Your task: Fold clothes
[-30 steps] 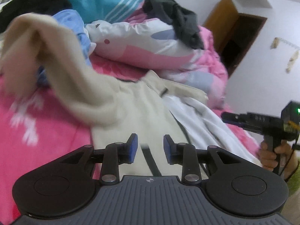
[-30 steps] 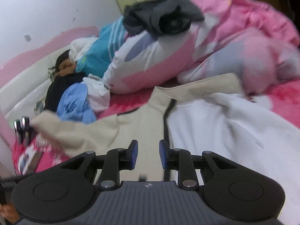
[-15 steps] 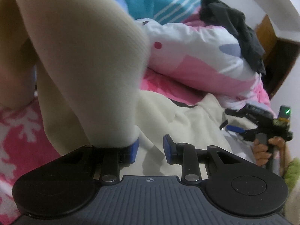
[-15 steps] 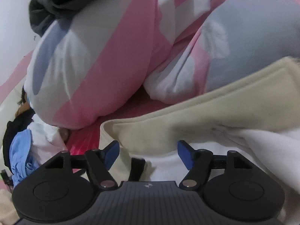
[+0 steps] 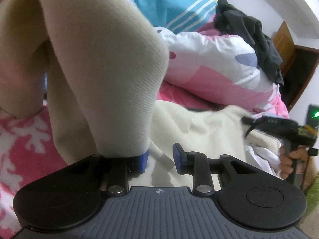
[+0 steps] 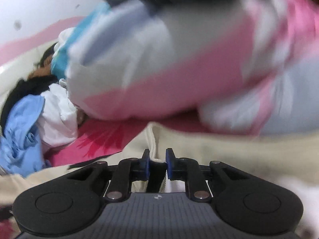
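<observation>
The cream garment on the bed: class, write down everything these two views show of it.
The cream garment is soft, finely ribbed knit with a white lining and a drawstring tip. Its body lies spread on the pink bedsheet below the pillow. One sleeve drapes over the left gripper, covering its left finger. The right gripper is closing its jaws on an edge of the fabric by a dark strip.

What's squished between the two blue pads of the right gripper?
In the right wrist view, the closing right gripper has the cream garment's edge between its pads, with a dark strip just behind it.
</observation>
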